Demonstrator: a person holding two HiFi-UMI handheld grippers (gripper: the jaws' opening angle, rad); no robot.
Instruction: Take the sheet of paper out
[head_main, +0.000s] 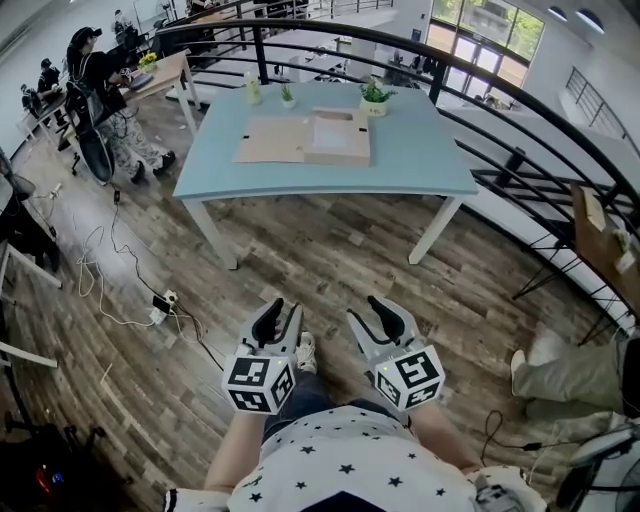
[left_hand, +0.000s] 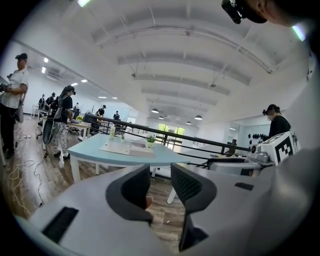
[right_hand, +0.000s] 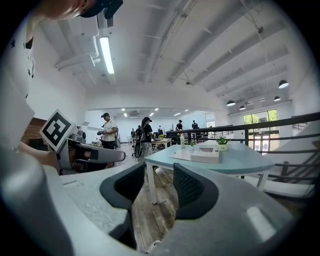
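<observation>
Both grippers are well short of the table (head_main: 420, 160), held low over the wood floor (head_main: 330, 250) in front of the person. The left gripper (head_main: 280, 318) has its jaws apart with nothing in them, just floor showing through the gap. Same for the right gripper (head_main: 370, 320): jaws spread, nothing between the pads.

From the head view you look down on a tan box (head_main: 340, 145) near the middle of the table, toward the far edge, with a flat flap (head_main: 270, 140) lying out to its left. There's a pale patch at the box's far end that might be the paper (head_main: 335, 115), but it's too small to be sure. A plant (head_main: 376, 97) sits at the far edge just past the box, and a bottle (head_main: 252, 88) stands near the far left corner.

The gripper views see the box side-on only, so its top doesn't show. The right gripper view does show how thick it is next to the flat flap. It also catches the left gripper's cube (right_hand: 56, 129) at the left. The left gripper view shows the right one's cube (left_hand: 280, 146) at the right, plus a person (left_hand: 276, 122) behind it who doesn't show in the head view.
</observation>
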